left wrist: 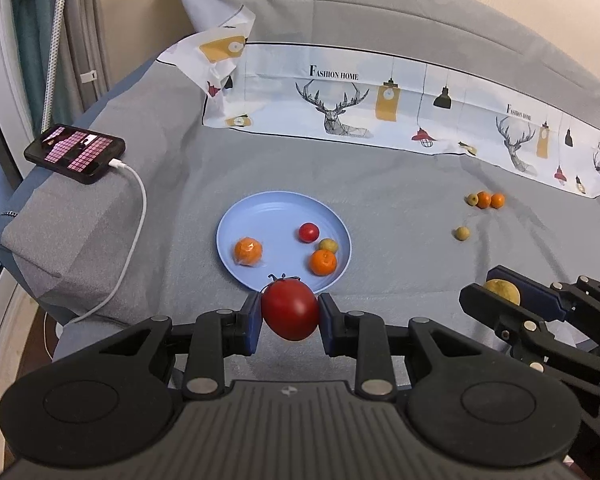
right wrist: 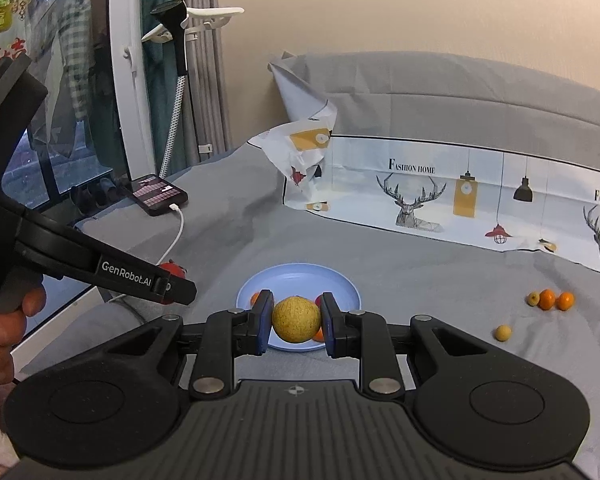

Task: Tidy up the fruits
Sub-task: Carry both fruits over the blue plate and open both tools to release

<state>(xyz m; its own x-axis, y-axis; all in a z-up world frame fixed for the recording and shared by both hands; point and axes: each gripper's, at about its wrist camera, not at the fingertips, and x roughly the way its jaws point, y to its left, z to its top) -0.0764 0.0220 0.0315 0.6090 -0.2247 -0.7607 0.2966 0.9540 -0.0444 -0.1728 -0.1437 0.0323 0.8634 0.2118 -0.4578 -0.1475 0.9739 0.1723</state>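
Note:
My left gripper (left wrist: 290, 316) is shut on a large red tomato (left wrist: 290, 310), held just in front of the near rim of a light blue plate (left wrist: 260, 216). The plate holds two oranges (left wrist: 248, 251), a small red tomato (left wrist: 309, 233) and a small yellow-green fruit (left wrist: 329, 245). My right gripper (right wrist: 296, 320) is shut on a round yellow fruit (right wrist: 295, 319), held above the plate's near rim (right wrist: 296, 274); it also shows at the right of the left wrist view (left wrist: 504, 290). Two small oranges (left wrist: 490, 200) and two small yellow fruits (left wrist: 462, 233) lie loose on the grey sheet to the right.
A phone (left wrist: 74, 153) with a white charging cable (left wrist: 136, 216) lies on a raised fold at the bed's left edge. A printed deer-pattern cloth (left wrist: 380, 104) and a grey pillow run along the back. A window and a garment steamer (right wrist: 178, 64) stand at the left.

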